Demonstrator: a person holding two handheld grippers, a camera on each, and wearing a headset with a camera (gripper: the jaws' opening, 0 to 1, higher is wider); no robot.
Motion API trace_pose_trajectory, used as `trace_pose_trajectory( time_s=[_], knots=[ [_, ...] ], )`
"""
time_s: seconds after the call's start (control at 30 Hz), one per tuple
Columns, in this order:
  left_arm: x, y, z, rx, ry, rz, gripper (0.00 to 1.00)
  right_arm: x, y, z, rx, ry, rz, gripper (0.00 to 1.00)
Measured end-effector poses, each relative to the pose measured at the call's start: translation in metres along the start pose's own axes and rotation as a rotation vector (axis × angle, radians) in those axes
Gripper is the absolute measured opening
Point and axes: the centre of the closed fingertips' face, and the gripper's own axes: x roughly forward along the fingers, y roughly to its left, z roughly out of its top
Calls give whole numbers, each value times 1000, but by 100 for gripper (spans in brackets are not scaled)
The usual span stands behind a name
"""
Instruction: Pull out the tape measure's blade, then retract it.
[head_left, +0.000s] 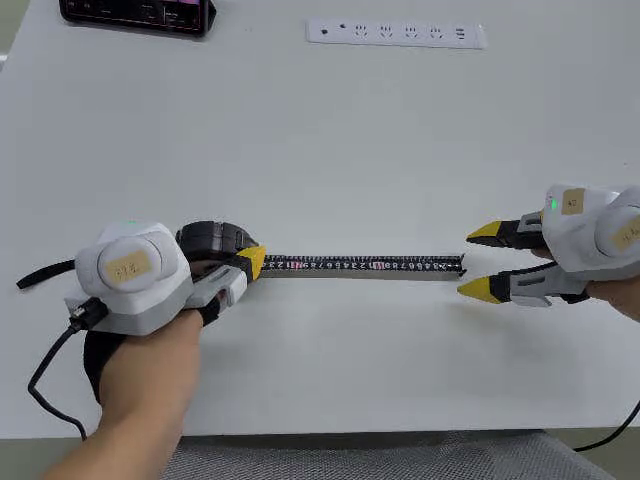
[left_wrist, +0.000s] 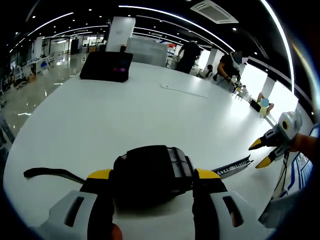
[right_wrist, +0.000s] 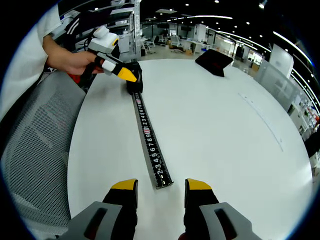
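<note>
A black tape measure case (head_left: 212, 241) (left_wrist: 150, 172) rests on the white table, and my left gripper (head_left: 240, 265) (left_wrist: 152, 175) is shut on it. Its dark blade (head_left: 360, 265) (right_wrist: 150, 142) lies pulled out flat across the table, ending in a hook (head_left: 461, 265) (right_wrist: 164, 183). My right gripper (head_left: 482, 262) (right_wrist: 161, 186) stands open just past the blade's end, one yellow-tipped finger on each side, touching nothing. A black wrist strap (head_left: 45, 273) (left_wrist: 47, 173) trails from the case to the left.
A white power strip (head_left: 395, 33) lies at the table's far side, and a dark device (head_left: 137, 13) (left_wrist: 106, 66) sits at the far left. A black cable (head_left: 45, 375) hangs from the left gripper. The table's near edge (head_left: 330, 432) runs close below.
</note>
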Motion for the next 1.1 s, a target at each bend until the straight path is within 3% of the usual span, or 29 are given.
trace_pose_trajectory(
  time_s=[0.53, 1.1],
  knots=[
    [1, 1, 0, -2, 1, -2, 59, 14, 0, -5, -85, 85, 80, 20],
    [1, 1, 0, -3, 3, 0, 59, 18, -1, -7, -119, 113, 113, 12]
  ],
)
